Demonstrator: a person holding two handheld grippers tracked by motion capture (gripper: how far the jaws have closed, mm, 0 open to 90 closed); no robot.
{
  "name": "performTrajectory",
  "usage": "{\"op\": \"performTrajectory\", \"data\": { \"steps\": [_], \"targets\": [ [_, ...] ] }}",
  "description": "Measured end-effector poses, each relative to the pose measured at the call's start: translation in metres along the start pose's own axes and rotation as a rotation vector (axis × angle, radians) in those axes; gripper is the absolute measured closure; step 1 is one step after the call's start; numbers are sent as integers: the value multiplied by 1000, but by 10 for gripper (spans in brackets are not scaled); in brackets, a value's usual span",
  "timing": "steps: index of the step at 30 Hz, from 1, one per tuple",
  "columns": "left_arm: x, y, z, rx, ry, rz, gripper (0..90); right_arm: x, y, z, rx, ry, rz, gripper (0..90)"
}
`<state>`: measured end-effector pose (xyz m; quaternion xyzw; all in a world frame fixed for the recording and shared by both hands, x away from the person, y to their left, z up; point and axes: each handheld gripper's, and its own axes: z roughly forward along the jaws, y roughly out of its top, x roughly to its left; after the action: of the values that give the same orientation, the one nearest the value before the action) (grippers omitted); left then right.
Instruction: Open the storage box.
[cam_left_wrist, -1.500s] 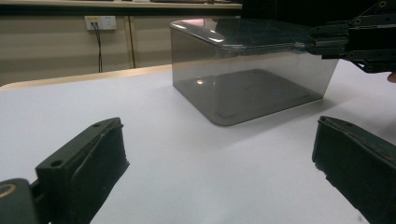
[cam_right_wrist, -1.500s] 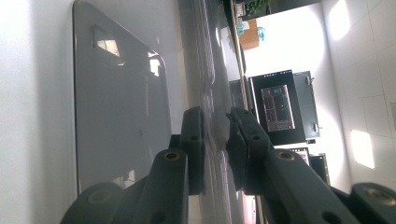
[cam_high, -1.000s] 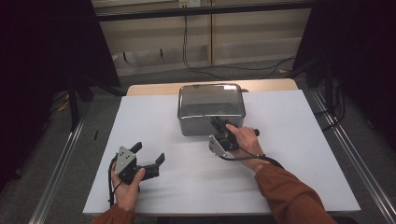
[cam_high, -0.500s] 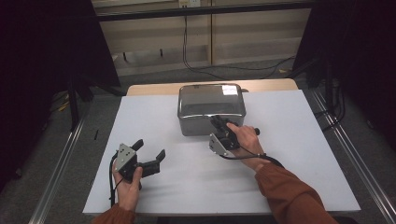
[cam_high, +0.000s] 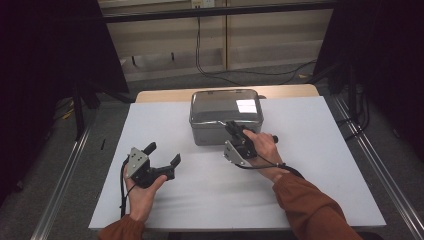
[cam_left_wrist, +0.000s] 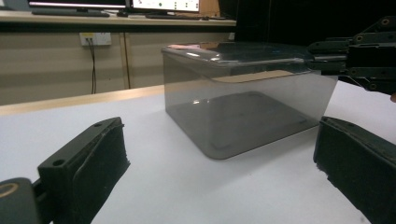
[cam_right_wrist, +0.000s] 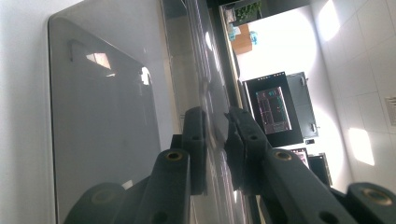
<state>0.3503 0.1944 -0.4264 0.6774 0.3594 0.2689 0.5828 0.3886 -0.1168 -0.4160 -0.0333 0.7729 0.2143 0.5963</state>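
Note:
A smoky, see-through plastic box (cam_high: 222, 131) with a lid (cam_high: 226, 102) stands at the middle back of the white table (cam_high: 320, 150). My right gripper (cam_high: 231, 126) is at the box's front rim, jaws closed on the lid's edge. In the right gripper view the lid's rim (cam_right_wrist: 205, 70) runs between the right gripper's (cam_right_wrist: 215, 126) two jaws. My left gripper (cam_high: 163, 153) rests low over the table at front left, open and holding nothing, well clear of the box. The left gripper view looks between the left gripper's (cam_left_wrist: 219, 140) jaws at the box (cam_left_wrist: 243, 107) and the right gripper (cam_left_wrist: 350, 58) on the lid.
The white table has bare room on both sides of the box and in front of it. A wooden strip (cam_high: 160, 95) edges its back. Metal rails (cam_high: 65, 180) run along the floor on both sides, and cables (cam_high: 210, 65) lie behind.
The bright reflection on the lid has shifted to the right. The left gripper has drifted slightly. The right gripper stays on the lid's front edge.

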Motion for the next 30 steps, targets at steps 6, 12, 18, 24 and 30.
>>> {"op": "performTrajectory", "data": {
  "steps": [6,12,18,24,30],
  "targets": [
    [0,4,7,21,-44,12,38,-6,1,-1,-6,-11,15,783],
    [4,7,11,16,-47,15,29,-10,1,-1,-9,-17,19,787],
    [3,13,24,8,-68,44,22,-16,2,-1,-13,-21,29,790],
    [2,16,38,5,-77,70,33,-19,2,-1,-20,-26,40,790],
    [5,25,54,13,-52,89,34,-24,3,0,-22,-37,46,792]
  ]
}}
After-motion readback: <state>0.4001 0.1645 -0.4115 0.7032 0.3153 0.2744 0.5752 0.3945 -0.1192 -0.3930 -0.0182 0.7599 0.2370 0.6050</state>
